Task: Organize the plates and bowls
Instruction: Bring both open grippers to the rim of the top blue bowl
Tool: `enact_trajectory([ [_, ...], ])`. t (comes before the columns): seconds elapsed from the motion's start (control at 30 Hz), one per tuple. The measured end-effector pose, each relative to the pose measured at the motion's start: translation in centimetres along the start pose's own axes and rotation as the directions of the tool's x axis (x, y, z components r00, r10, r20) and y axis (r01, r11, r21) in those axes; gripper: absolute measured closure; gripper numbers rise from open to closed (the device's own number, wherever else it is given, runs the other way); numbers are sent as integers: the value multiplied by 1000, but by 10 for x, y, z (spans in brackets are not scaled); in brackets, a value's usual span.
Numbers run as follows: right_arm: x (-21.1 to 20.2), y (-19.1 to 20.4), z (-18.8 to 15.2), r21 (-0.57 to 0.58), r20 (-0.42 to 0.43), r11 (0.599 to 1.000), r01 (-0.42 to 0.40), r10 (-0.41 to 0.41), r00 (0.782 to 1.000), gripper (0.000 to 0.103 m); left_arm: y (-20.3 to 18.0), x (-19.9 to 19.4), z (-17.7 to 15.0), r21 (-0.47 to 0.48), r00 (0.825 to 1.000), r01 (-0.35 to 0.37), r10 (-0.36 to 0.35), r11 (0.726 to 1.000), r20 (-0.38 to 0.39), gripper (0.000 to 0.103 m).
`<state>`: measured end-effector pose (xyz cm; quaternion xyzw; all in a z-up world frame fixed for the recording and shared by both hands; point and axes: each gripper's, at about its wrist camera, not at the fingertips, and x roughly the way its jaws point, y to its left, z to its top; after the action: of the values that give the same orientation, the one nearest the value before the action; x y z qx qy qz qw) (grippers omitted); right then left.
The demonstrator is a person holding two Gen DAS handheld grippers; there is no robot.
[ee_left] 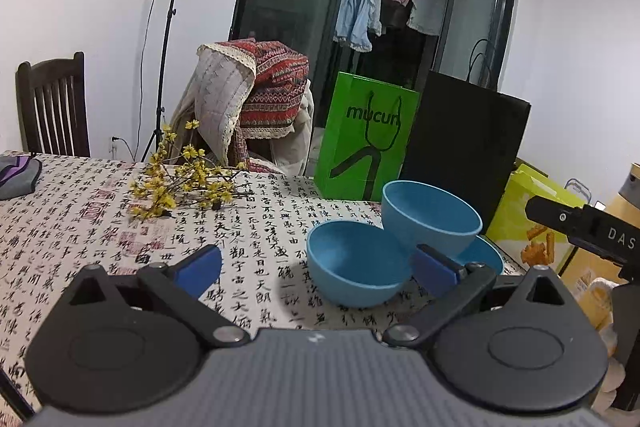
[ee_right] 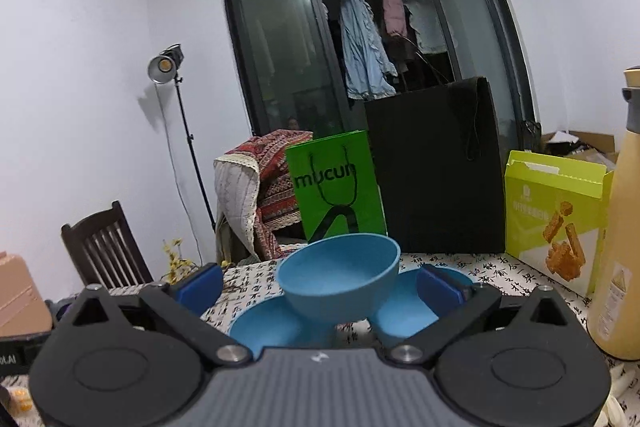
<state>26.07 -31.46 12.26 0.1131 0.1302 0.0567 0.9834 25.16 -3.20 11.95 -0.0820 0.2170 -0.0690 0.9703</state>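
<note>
On the table (ee_left: 80, 227), 3 blue bowls cluster: the top bowl (ee_right: 340, 275) sits perched across 2 lower ones. Both the left gripper (ee_left: 316, 267) and right gripper (ee_right: 320, 283) gape wide, empty. Stacking looks underway; next, probably, nesting the bowls squarely.
</note>
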Motion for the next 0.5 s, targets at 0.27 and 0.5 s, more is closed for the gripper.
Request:
enact_trajectory([
  [0.27, 44, -9, 21, 67, -26, 997, 24, -22, 999, 0, -17, 41, 28, -3, 1000, -14, 14, 1000, -23, 0],
  [0.5, 85, -19, 46, 129, -61, 990, 53, -45, 997, 0, -36, 80, 51, -29, 999, -21, 19, 999, -49, 0],
])
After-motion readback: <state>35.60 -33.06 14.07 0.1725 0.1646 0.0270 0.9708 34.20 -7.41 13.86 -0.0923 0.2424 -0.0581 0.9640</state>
